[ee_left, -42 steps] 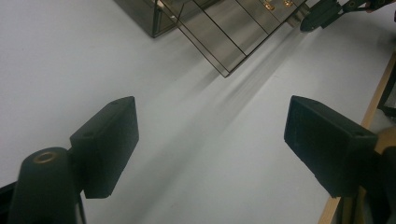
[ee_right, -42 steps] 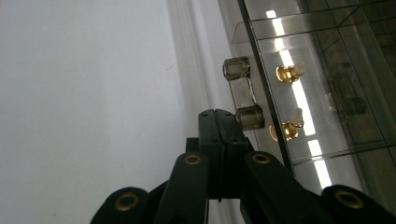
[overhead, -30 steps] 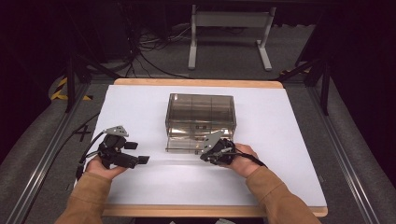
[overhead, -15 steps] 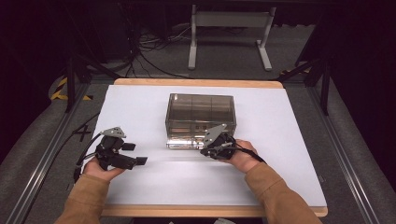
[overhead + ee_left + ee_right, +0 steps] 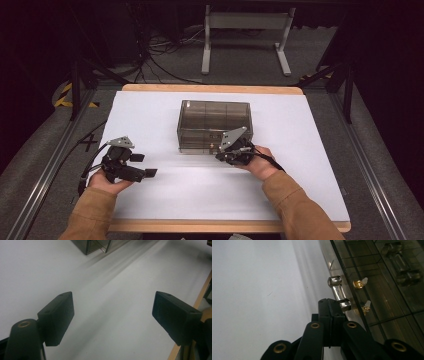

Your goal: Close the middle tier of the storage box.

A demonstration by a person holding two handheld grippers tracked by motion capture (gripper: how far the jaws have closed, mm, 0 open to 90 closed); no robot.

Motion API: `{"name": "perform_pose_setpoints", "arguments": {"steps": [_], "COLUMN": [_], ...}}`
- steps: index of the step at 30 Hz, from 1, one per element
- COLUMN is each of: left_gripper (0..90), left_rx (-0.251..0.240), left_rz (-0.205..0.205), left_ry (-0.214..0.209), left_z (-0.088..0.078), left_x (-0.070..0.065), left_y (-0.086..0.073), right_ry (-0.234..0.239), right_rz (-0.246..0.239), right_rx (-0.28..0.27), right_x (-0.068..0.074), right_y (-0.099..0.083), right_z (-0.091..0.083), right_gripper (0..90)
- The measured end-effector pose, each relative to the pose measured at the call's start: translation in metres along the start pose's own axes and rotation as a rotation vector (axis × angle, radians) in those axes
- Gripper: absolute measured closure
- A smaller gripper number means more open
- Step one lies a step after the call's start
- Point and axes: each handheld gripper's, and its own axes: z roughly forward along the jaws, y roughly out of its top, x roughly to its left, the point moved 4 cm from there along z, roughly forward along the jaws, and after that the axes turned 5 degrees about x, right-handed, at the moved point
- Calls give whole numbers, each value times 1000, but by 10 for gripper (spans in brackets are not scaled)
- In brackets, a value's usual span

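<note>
**Right fingers closed at the drawer handle, left fingers spread over bare table**

Your right gripper [image 5: 331, 305] has its fingers pressed flat together, pad against pad, with nothing between them. Their tips sit right at the lower end of a small clear handle [image 5: 338, 293], a short glassy bar with a knob at each end; you cannot tell from the right gripper view whether the tips touch it or stop just beside it. The handle stands off the front of the smoky transparent drawer box [image 5: 387, 290] on two brass-coloured screws [image 5: 359, 283], which show through the wall just beyond the fingers. A second clear handle [image 5: 402, 267] shows through the box, farther from the fingers and blurred.

In the high view your right gripper [image 5: 226, 150] is up against the near front face of the drawer box [image 5: 215, 117], toward that face's right end, with your hand [image 5: 260, 162] behind it.

Your left gripper [image 5: 112, 317] has its fingers spread wide, with only the white table [image 5: 112, 290] between them. A corner of the drawer box [image 5: 100, 246] lies well ahead of those fingers. In the high view the left gripper [image 5: 143, 165] rests low over the table [image 5: 150, 115], well apart from the box, its fingers pointing toward your right gripper.
</note>
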Motion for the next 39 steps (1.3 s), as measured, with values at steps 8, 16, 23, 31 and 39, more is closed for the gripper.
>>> {"name": "perform_pose_setpoints", "arguments": {"steps": [8,16,23,31,39], "left_gripper": [182,182,182,182,182], "left_rx": [0,-1,0,2,-1], "left_rz": [0,-1,-2,-3,-2], "left_ry": [2,0,0,-2,1], "left_z": [0,1,1,1,0], "left_x": [1,1,1,1,1], "left_y": [0,0,0,0,0], "right_ry": [-5,-4,-16,-41,-56], "right_rz": [35,68,91,134,167], "right_rx": [-24,-48,-63,-85,-104], "right_x": [-7,-13,-19,-26,-28], "right_y": [-1,0,0,-2,-2], "right_z": [1,4,5,6,5], "right_gripper": [900,900,900,899,900]}}
